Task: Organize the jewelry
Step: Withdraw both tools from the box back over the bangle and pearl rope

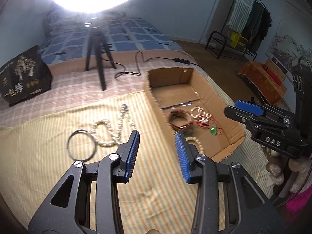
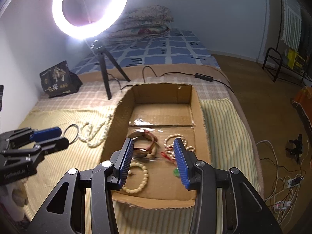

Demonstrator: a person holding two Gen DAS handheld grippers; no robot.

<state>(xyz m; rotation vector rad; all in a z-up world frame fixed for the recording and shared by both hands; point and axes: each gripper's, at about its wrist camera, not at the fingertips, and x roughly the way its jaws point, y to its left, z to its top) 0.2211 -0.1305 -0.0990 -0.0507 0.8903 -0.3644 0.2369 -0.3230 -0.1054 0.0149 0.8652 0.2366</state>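
A shallow cardboard box lies on the striped blanket. In it are a brown bangle, a small pearl bracelet, a cream bead bracelet, a red cord and a green pendant. On the blanket left of the box lie a long pearl necklace and a thin dark ring. My left gripper is open and empty above the blanket. My right gripper is open and empty above the box.
A ring light on a black tripod stands behind the box, its cable running right. A black bag sits at the back left. The bed edge drops off to the right, with cables on the floor.
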